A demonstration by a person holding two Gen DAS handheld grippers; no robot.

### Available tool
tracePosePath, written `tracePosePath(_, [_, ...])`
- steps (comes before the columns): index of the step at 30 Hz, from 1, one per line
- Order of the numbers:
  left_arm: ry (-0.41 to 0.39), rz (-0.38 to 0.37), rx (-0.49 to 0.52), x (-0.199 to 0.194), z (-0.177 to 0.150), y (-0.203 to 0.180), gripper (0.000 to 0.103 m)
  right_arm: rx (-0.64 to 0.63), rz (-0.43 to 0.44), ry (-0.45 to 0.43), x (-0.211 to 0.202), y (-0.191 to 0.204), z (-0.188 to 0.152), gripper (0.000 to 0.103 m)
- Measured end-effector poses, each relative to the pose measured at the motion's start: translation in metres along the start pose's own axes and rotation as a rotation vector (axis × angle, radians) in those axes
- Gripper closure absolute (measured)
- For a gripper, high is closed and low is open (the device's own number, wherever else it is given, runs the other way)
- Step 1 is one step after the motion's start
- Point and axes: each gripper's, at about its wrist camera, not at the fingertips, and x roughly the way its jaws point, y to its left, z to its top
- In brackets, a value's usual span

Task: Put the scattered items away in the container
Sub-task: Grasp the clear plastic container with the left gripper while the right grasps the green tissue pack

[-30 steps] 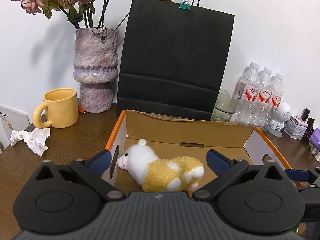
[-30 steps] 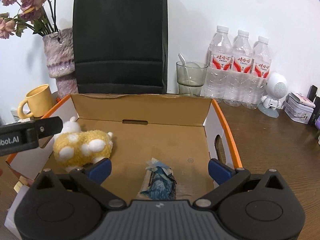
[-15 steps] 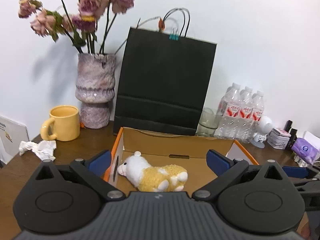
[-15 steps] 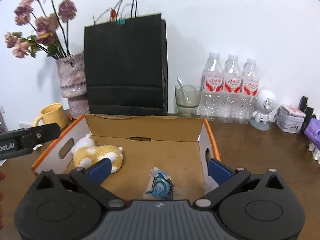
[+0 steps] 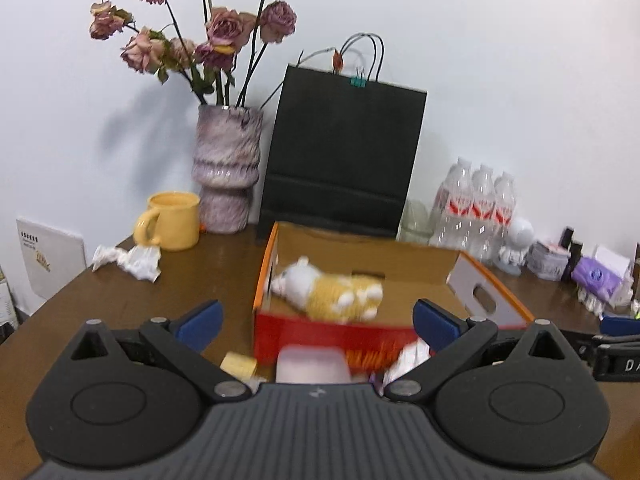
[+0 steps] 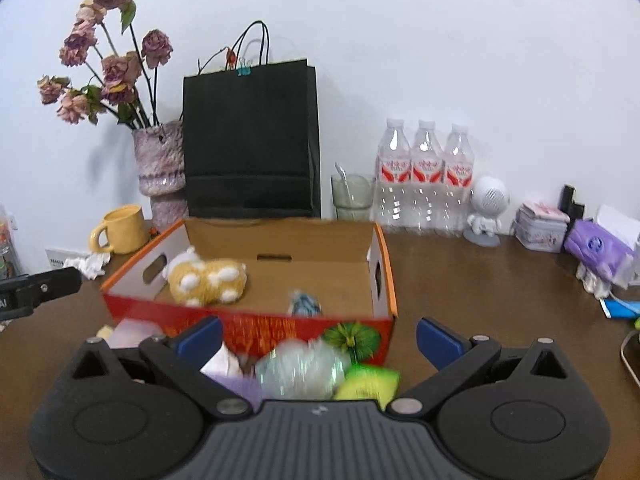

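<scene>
The open cardboard box (image 5: 460, 270) (image 6: 384, 276) with orange rims and a red front stands on the brown table. A yellow and white plush sheep (image 5: 328, 294) (image 6: 206, 278) lies inside at its left; a small blue packet (image 6: 306, 304) lies near its front. My left gripper (image 5: 316, 320) is open and empty, held above loose items in front of the box: a pink-white block (image 5: 312, 364) and a yellow piece (image 5: 239, 364). My right gripper (image 6: 318, 334) is open and empty above a clear crumpled wrapper (image 6: 300, 368), a green packet (image 6: 368, 386) and a purple item (image 6: 236, 386).
Behind the box stand a black paper bag (image 5: 340, 160), a vase of dried roses (image 5: 226, 168), a yellow mug (image 5: 172, 226), a glass (image 6: 352, 196) and three water bottles (image 6: 426, 176). Crumpled tissue (image 5: 128, 260) lies left. A white figurine (image 6: 486, 212), tin and purple pack (image 6: 596, 248) are right.
Both grippers have pulled back and up from inside the box. The box's red front and the loose items before it have come into view. Both stay open.
</scene>
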Motion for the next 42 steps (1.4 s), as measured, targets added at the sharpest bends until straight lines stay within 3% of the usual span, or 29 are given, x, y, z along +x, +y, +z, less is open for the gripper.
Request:
tracePosePath(7, [0.059, 0.026, 0.022, -0.02, -0.035, 0.011, 0.0, -0.001, -0.026, 0.038, -0.015, -0.009, -0.043, 0.0])
tracePosePath(12, [0.108, 0.066, 0.027, -0.005, -0.046, 0.012, 0.0, 0.016, -0.077, 0.094, 0.002, -0.023, -0.063, 0.0])
tracePosePath(17, [0.129, 0.063, 0.033, 0.011, -0.05, 0.004, 0.0, 0.05, -0.099, 0.133, 0.021, -0.035, -0.071, 0.0])
tracePosePath(24, [0.152, 0.117, 0.056, 0.054, -0.041, -0.005, 0.0, 0.008, -0.092, 0.175, 0.054, -0.032, -0.062, 0.006])
tracePosePath(32, [0.208, 0.116, 0.041, 0.092, -0.051, -0.008, 0.004, 0.032, -0.118, 0.207, 0.085, -0.03, -0.056, 0.023])
tracePosePath(35, [0.225, 0.101, 0.046, 0.097, -0.055, -0.006, 0.018, 0.043, -0.121, 0.21, 0.087, -0.032, -0.058, 0.032])
tracePosePath(36, [0.233, 0.091, 0.042, 0.098, -0.056, -0.005, 0.027, 0.047, -0.118, 0.209, 0.088, -0.033, -0.058, 0.035])
tracePosePath(37, [0.243, 0.072, 0.034, 0.1, -0.058, -0.004, 0.036, 0.048, -0.112, 0.206, 0.087, -0.033, -0.059, 0.046])
tracePosePath(38, [0.249, 0.061, 0.027, 0.1, -0.059, -0.003, 0.036, 0.048, -0.101, 0.198, 0.085, -0.033, -0.059, 0.057])
tracePosePath(42, [0.239, 0.028, 0.015, 0.095, -0.061, 0.001, 0.036, 0.065, -0.092, 0.169, 0.077, -0.035, -0.061, 0.059])
